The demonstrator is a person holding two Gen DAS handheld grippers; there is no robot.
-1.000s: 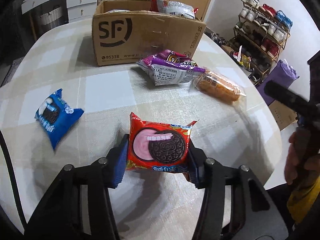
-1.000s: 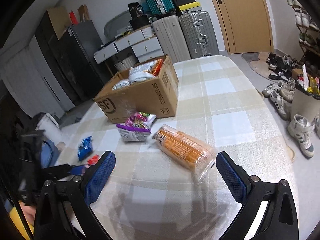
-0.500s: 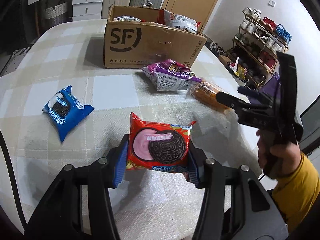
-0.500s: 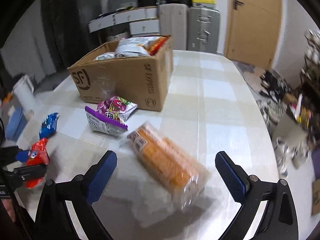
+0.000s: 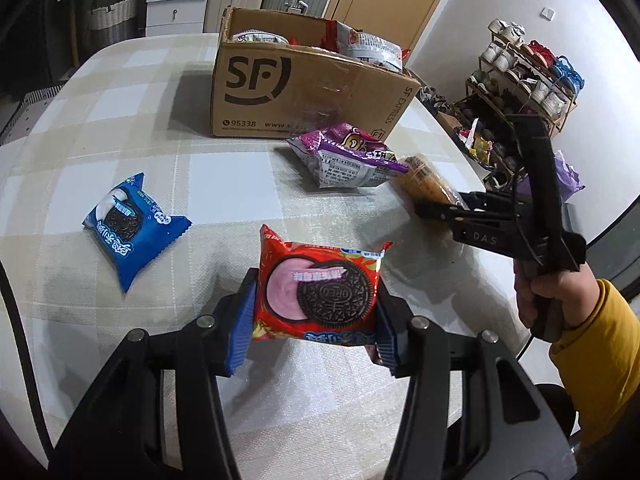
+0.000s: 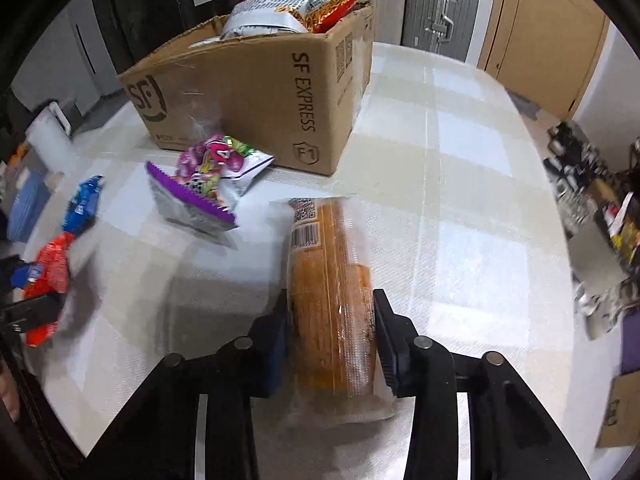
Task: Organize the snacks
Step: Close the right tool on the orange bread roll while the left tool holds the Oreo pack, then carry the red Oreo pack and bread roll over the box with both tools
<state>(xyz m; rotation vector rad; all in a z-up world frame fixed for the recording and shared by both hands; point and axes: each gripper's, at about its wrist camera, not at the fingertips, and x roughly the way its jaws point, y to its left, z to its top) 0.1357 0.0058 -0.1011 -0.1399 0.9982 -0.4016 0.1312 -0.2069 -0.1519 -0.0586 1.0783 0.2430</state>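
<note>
My left gripper (image 5: 314,318) is shut on a red Oreo packet (image 5: 318,292) and holds it above the table; the packet also shows in the right wrist view (image 6: 50,270). My right gripper (image 6: 332,334) is shut on a clear-wrapped orange biscuit pack (image 6: 332,292) that lies on the table; the pack shows in the left wrist view (image 5: 426,184). A brown SF cardboard box (image 5: 304,92), also in the right wrist view (image 6: 260,92), stands at the back with snack bags inside. A purple snack bag (image 5: 352,156) lies before it. A blue Oreo packet (image 5: 128,226) lies at left.
The checked tablecloth (image 6: 460,184) covers a rounded table whose edge drops off at right. A shoe rack (image 5: 520,76) stands beyond it. Suitcases (image 6: 436,4) and drawers stand behind the box.
My right gripper moved down onto the orange biscuit pack and closed on it. My left gripper kept the red Oreo packet and shifted slightly toward the box.
</note>
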